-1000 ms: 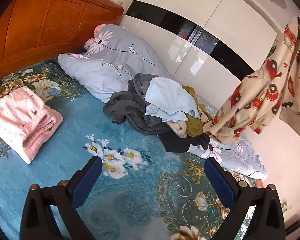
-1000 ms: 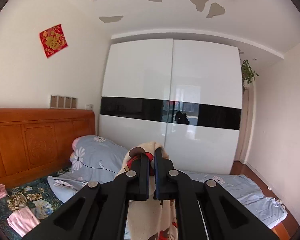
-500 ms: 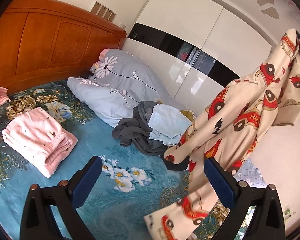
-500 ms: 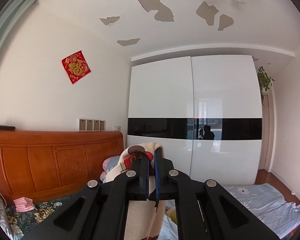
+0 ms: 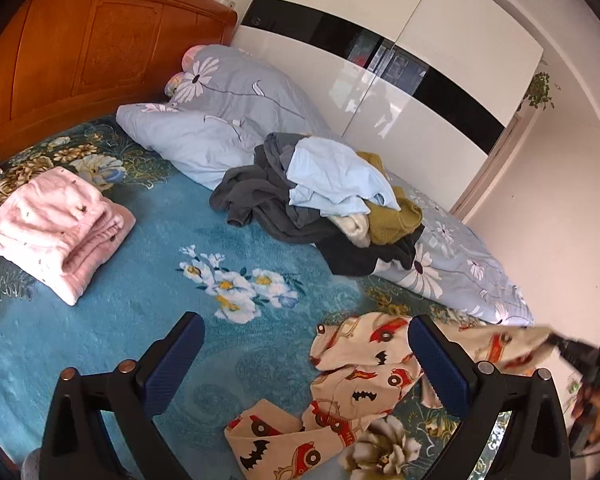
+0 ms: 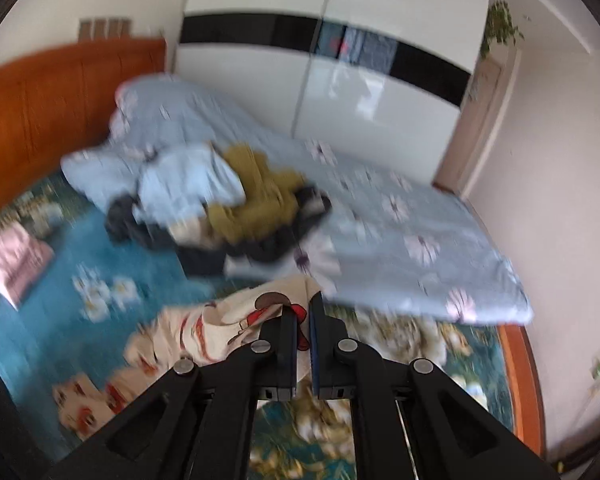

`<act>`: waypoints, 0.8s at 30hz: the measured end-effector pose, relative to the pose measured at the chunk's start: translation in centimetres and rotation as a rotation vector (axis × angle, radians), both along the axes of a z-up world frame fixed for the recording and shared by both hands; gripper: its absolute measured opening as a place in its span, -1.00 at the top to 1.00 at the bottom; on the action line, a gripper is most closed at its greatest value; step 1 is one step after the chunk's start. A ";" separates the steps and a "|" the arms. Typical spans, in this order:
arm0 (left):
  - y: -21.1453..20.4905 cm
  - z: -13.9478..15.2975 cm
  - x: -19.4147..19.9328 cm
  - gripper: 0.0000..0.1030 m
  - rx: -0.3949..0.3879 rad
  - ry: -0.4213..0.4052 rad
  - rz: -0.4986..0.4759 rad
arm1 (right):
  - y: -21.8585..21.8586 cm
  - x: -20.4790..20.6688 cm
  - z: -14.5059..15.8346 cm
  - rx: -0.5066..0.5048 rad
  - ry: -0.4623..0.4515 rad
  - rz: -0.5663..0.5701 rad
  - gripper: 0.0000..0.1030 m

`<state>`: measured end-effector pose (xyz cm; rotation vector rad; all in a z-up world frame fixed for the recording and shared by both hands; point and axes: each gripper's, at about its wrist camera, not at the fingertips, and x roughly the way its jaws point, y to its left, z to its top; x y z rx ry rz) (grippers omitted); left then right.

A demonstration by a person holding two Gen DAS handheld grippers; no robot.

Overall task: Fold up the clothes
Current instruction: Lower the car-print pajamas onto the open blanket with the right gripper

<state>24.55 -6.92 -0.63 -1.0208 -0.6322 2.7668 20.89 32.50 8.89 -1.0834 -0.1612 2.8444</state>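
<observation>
Pink fleece, already folded (image 5: 58,228), sits at the far left of your left wrist view, on the teal floral blanket (image 5: 148,292) below the wooden headboard (image 5: 80,36). Moving right, your left gripper (image 5: 306,356) hangs over the blanket with its blue pads spread wide and nothing between them. Beyond it, toward the middle, the unfolded pile (image 5: 320,196) of grey, pale blue and mustard clothes rests against the grey-blue flowered duvet (image 5: 236,92). Further right, the cream garment printed with red cars and black bats (image 5: 364,376) lies partly crumpled on the blanket near your left gripper's right finger, its upper end stretching away to the right. At that edge your right gripper (image 6: 303,320) has its jaws nearly closed, pinching one end of that cream garment (image 6: 220,324). The right wrist view is motion-blurred, so finer detail there is unclear.
</observation>
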 end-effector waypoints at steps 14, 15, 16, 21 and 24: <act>3.7 -7.6 -2.6 -1.00 -0.047 -0.183 -0.039 | 8.1 7.3 -18.4 0.029 -0.482 -0.107 0.01; 3.6 -7.9 -2.7 -1.00 -0.045 -0.188 -0.030 | 7.0 7.2 -17.2 0.026 -0.461 -0.061 -0.02; 3.3 -8.1 -2.7 -1.00 -0.036 -0.187 -0.012 | 5.8 7.0 -16.1 0.015 -0.432 -0.017 -0.13; 1.8 -7.9 -2.6 -1.00 0.001 -0.162 0.069 | -2.6 1.4 -16.2 -0.133 -0.325 0.131 -0.31; 0.3 -6.3 -1.8 -1.00 0.015 -0.115 0.105 | -9.3 -3.8 -19.1 -0.218 -0.344 0.205 -0.31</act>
